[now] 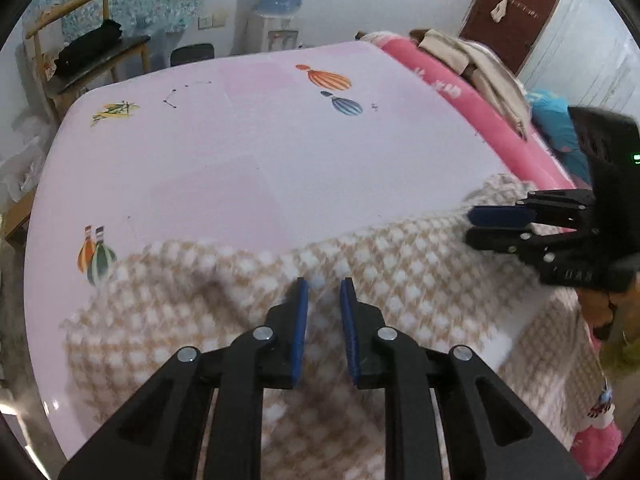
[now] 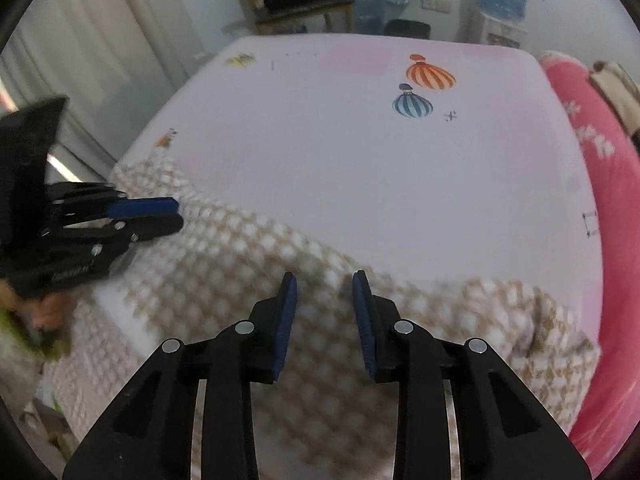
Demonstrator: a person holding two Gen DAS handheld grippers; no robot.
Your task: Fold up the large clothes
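Note:
A beige-and-white checked garment [image 1: 240, 300] lies across the near edge of a bed with a pale pink sheet [image 1: 260, 140]; part of it hangs over the front. It also shows in the right wrist view [image 2: 280, 248]. My left gripper [image 1: 324, 282] is open just above the cloth's far hem, nothing between its blue pads. My right gripper [image 2: 325, 276] is open above the cloth too. In the left wrist view the right gripper [image 1: 470, 224] shows sideways at the cloth's right end. In the right wrist view the left gripper [image 2: 178, 212] shows sideways at the cloth's left end.
A pink bolster [image 1: 460, 100] with clothes [image 1: 480, 64] piled on it runs along the bed's right side. Behind the bed stand a wooden chair [image 1: 92, 56] with dark items, a water dispenser [image 1: 280, 12] and a brown door [image 1: 512, 8]. Curtains [image 2: 80, 40] hang left.

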